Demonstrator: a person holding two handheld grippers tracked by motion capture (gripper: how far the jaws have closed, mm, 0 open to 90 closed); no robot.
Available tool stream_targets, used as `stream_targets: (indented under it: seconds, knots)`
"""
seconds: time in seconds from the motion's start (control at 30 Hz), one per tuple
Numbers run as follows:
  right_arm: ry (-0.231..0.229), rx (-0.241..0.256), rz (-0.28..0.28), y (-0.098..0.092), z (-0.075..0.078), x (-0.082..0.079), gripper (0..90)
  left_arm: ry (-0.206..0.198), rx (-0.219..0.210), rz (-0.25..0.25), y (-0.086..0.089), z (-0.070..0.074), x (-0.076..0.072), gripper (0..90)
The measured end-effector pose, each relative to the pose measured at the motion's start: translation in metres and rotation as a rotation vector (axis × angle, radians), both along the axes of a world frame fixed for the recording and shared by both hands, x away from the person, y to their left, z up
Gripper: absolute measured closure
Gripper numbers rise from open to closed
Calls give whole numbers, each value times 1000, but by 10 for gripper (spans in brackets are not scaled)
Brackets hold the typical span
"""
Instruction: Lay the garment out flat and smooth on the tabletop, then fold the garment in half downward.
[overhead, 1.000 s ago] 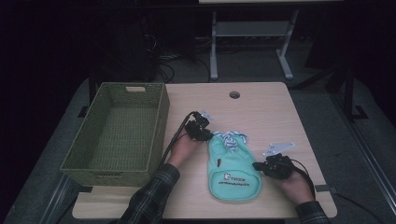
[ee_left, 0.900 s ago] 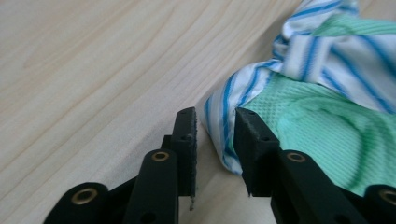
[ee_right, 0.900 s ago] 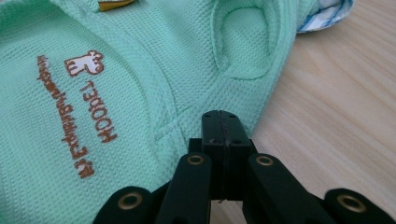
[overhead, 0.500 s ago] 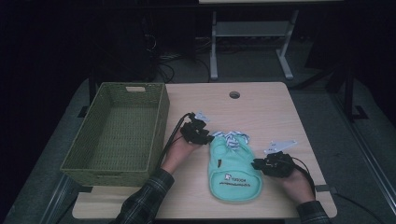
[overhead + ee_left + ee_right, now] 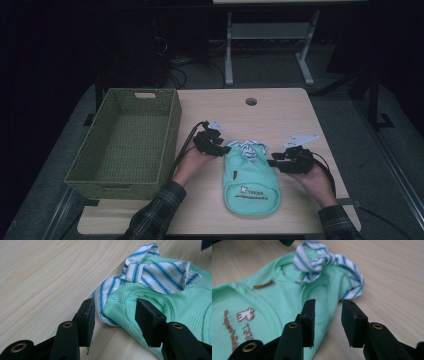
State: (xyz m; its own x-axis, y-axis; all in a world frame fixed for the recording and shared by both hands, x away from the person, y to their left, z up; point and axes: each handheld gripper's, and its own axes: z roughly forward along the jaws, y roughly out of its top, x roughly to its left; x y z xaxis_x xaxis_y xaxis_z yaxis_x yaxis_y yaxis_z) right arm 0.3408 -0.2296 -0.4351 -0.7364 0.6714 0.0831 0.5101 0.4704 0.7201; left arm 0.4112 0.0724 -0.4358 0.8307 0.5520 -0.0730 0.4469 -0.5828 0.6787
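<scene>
Grippers, left (image 5: 218,148) and right (image 5: 274,162), stood open at the green shirt (image 5: 250,185)'s ten and two o'clock; each should pinch its edge squarely.

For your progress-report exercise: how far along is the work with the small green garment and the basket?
Done: the green garment lies flat on the table. In hand: the left claw and right claw, both open, straddle its edges near the striped collar, gripping nothing yet. Left: grasping it, and probably moving it into the wicker basket.
</scene>
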Motion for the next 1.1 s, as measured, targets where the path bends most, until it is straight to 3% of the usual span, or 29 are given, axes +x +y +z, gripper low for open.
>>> stream_targets:
  seconds: [0.4,0.53,0.63,0.8,1.1]
  knots:
    - [11,51,-27,1,10,36,594,1,-22,-4,-2,-3,6,470]
    - [-18,66,-25,3,11,48,600,-9,-27,-1,-2,-3,7,471]
    - [-7,62,-37,6,12,55,600,-8,-26,-2,-2,-4,8,471]
    - [-11,71,-42,11,5,65,607,-7,-35,9,-1,-6,11,471]
    - [49,93,-54,13,-18,76,595,1,-27,6,-2,-8,11,471]
